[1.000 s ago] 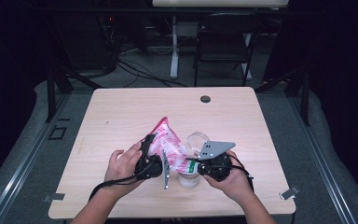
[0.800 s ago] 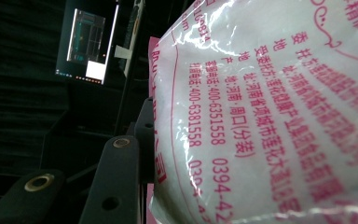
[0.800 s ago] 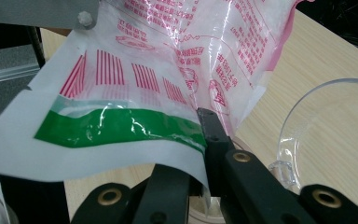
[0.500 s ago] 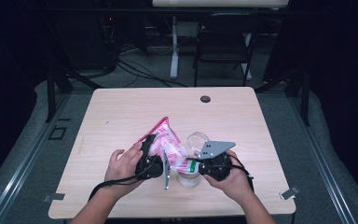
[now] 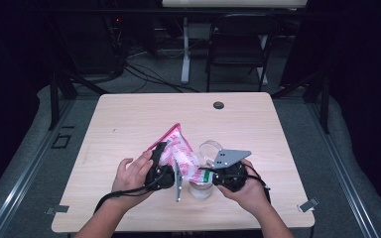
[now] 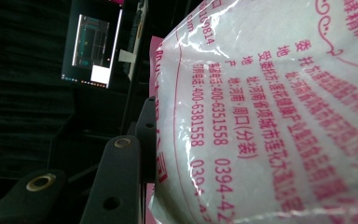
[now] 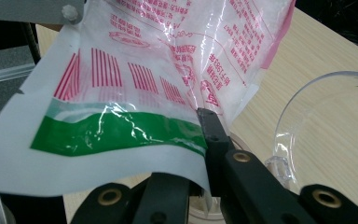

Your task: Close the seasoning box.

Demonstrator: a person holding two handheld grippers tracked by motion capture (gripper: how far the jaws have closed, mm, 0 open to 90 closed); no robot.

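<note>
Near the front edge of the surface (image 5: 129,119), both hands meet over a bag (image 5: 178,148). Left hand (image 5: 131,173) lies palm-down, wrapped round the left gripper (image 5: 164,157), which points away from the person and up along the bag's left side. Right hand (image 5: 248,191) cups the right gripper (image 5: 209,176) from the right, aimed leftward at the bag's lower end; its grey plate (image 5: 229,158) sits on top.

Left jaws pinch the bag: in the left gripper view one black jaw (image 6: 121,182) presses flat against the film of the bag (image 6: 270,116), the other hidden behind it. Right jaws are pressed together on the bag's bottom seam, with the film (image 7: 121,130) passing between them in the right gripper view.

Bag is clear plastic with pink print and pink edging, a green band near the sealed end, and white grains inside. It stands tilted, one corner raised toward the table's middle, lower end held above a clear cup (image 5: 201,191). A clear lid (image 5: 211,148) lies just behind the right gripper.
</note>
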